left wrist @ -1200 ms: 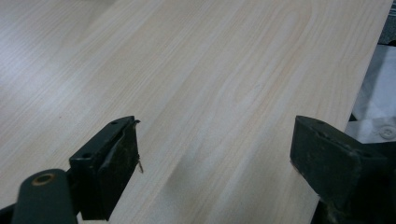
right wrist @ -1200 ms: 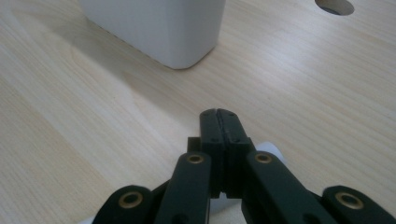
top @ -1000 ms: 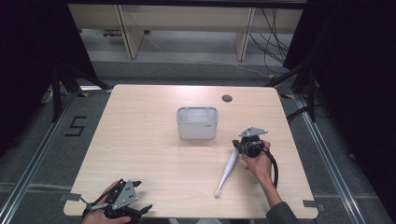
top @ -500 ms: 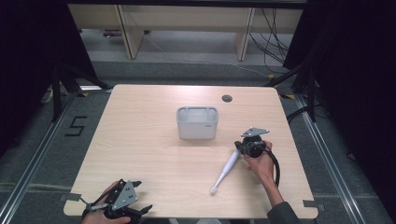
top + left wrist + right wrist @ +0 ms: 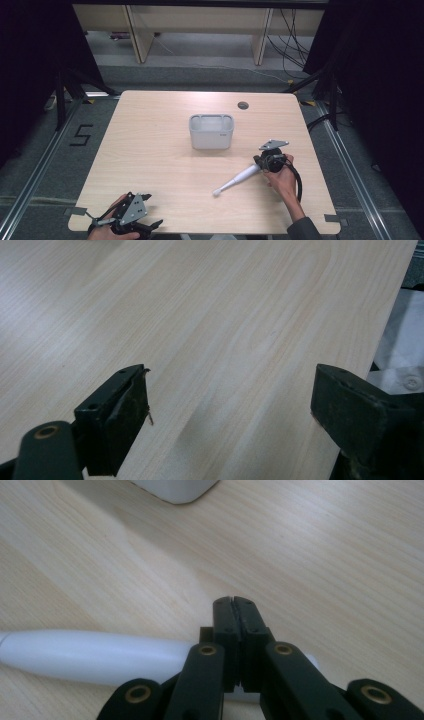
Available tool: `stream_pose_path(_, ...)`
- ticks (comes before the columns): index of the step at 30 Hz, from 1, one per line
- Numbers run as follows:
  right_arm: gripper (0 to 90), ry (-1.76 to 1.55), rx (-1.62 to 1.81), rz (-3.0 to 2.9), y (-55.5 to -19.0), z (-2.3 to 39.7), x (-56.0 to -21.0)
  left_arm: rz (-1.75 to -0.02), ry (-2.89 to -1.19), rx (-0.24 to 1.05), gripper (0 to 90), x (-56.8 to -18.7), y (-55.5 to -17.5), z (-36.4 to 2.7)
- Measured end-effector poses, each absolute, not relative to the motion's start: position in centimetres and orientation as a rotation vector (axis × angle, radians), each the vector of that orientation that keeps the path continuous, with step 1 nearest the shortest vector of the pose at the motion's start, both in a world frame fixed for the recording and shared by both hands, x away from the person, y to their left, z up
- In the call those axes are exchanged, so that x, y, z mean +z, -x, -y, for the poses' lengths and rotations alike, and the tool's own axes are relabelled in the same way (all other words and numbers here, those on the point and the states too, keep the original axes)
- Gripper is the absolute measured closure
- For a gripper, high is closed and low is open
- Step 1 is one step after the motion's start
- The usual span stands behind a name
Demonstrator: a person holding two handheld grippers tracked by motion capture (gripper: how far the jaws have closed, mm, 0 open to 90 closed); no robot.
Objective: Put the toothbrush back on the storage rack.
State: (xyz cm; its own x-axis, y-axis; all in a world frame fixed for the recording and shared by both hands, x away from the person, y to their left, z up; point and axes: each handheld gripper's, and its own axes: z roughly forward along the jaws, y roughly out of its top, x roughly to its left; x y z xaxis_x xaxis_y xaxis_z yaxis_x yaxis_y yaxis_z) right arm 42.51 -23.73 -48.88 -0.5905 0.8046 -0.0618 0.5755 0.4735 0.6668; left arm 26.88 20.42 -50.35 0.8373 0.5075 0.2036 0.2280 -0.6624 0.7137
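A slender white tapered stick lies on the wooden table at the right, with its thin end pointing toward the near left. My right gripper rests at its thick end, held by a hand. In the right gripper view the jaws are shut, pads meeting with nothing between them. The white stick passes crosswise beneath them. My left gripper sits at the near-left table edge. Its jaws are open over bare wood.
A white rectangular tub stands mid-table, beyond and to the left of the right gripper; its corner is at the top of the right gripper view. A small round grommet sits near the far edge. The table's edge runs close beside the left gripper.
The white stick's thin end has swung away from the near edge, toward the left and farther up the table. The right gripper shifted slightly. The left gripper stayed put.
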Motion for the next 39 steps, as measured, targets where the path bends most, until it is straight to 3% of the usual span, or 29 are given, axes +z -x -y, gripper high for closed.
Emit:
stream_pose_path(23, 88.9, -1.185, 0.79, -2.41, -40.3, 24.2, -48.6, -0.548, -2.301, 0.512, 14.8, -50.3, -26.8, -20.4)
stream_pose_path(39, 88.3, -1.209, 0.796, -2.446, -36.9, 24.6, -48.6, -0.553, -2.283, 0.496, 14.8, -50.4, -26.7, -20.3)
